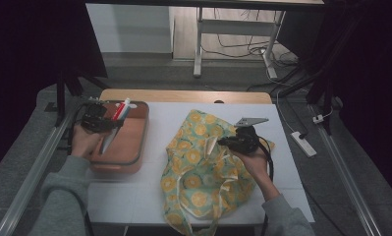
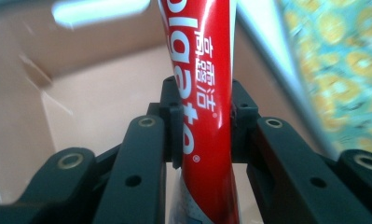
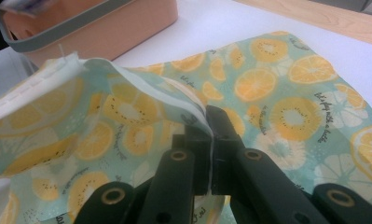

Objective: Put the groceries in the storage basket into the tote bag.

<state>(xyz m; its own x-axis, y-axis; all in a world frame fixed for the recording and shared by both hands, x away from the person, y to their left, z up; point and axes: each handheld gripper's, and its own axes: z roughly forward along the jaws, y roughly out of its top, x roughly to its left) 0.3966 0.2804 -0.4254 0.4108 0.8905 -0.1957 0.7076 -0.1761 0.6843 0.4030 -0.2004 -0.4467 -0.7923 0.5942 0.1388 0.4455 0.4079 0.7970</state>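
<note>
Meanwhile, my left gripper point(image 2: 200, 133) clamped the toothpaste tube point(image 2: 200, 84) above the tray point(image 1: 134, 147), my right gripper point(image 3: 210, 140) pinched the bag point(image 3: 267, 93) rim; next, probably bagging it.

- Your sleeves point(image 1: 61, 196) are grey, both cuffed at the wrist.
- Your left gripper point(image 2: 204, 121) has black jaws with brass-ringed screw holes.
- Your right gripper point(image 1: 240, 142) carries a grey three-cornered plate point(image 1: 251, 121) at twelve o'clock, a black cable point(image 1: 270, 164) trailing at five.
</note>
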